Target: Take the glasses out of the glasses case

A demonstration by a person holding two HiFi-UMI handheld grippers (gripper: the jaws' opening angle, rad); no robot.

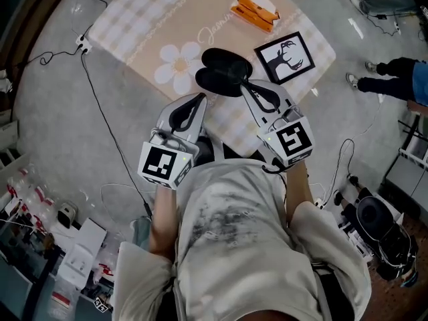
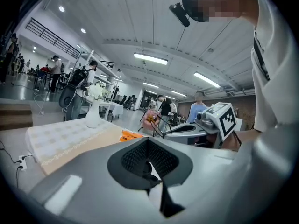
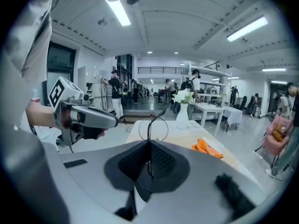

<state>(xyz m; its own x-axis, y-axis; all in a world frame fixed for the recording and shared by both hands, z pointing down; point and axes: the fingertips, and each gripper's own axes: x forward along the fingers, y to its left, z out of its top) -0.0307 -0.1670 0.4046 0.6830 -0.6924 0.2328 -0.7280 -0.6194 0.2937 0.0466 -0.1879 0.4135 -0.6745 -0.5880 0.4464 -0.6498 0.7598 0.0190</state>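
The black glasses case [image 1: 224, 72] lies open on the checked tablecloth [image 1: 134, 19], its two oval halves side by side. My right gripper [image 1: 253, 91] is just to the case's near right and is shut on thin wire-framed glasses [image 3: 156, 127], which stand up between its jaws [image 3: 149, 146]. The glasses [image 2: 159, 125] also show faintly in the left gripper view, at the tip of the right gripper [image 2: 187, 132]. My left gripper [image 1: 194, 105] hovers near the case's near left, its jaws shut [image 2: 148, 146], with nothing seen between them.
An orange object [image 1: 254, 9] lies at the table's far side, and a framed deer picture [image 1: 285, 57] sits right of the case. A white vase of flowers [image 3: 182, 111] stands further back. Cables [image 1: 100, 105] run across the floor to the left. People stand about the hall.
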